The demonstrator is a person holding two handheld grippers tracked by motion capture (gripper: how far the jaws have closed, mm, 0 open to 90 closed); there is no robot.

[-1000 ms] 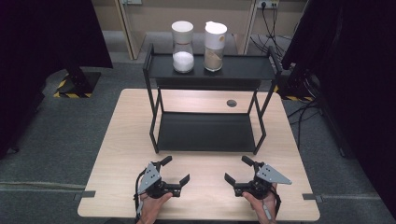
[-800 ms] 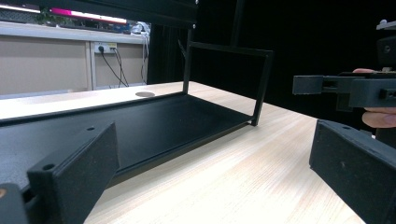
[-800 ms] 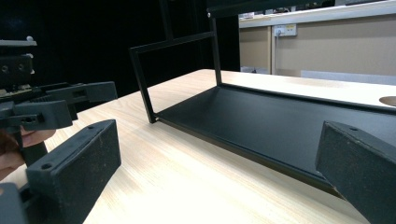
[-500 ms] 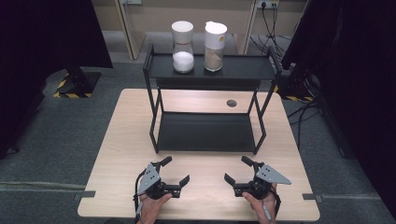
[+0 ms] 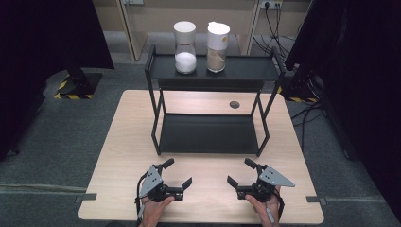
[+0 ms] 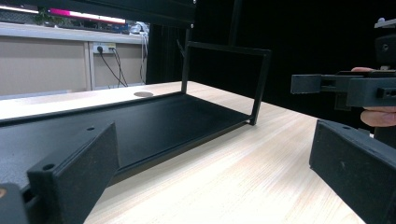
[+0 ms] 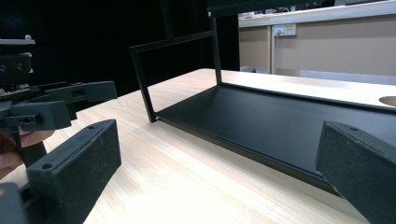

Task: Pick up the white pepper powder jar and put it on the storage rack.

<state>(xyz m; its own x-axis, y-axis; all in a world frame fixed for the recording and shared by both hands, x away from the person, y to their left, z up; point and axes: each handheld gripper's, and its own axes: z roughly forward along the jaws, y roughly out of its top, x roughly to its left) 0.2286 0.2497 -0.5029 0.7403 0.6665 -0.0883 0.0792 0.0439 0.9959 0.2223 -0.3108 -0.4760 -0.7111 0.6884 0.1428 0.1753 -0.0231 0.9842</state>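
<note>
Left hand-held gripper (image 5: 177, 173) and right hand-held gripper (image 5: 240, 172): both wide open, empty, over pale wood-grain table (image 5: 123, 142) before matte black 2-tier metal rack (image 5: 210, 135).

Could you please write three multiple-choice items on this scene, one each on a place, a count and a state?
1. Where do the jars stand?
A. the rack's top shelf
B. the rack's bottom shelf
C. the table

2. How many jars are there?
A. one
B. two
C. three

3. How are the grippers?
A. both shut
B. one holds a jar
C. both open, holding nothing

Key: 1 A, both jars sit on the top shelf of the rack. 2 B, a white-filled jar and a tan-filled jar. 3 C, the left gripper and right gripper rest on the table with jaws spread.
</note>
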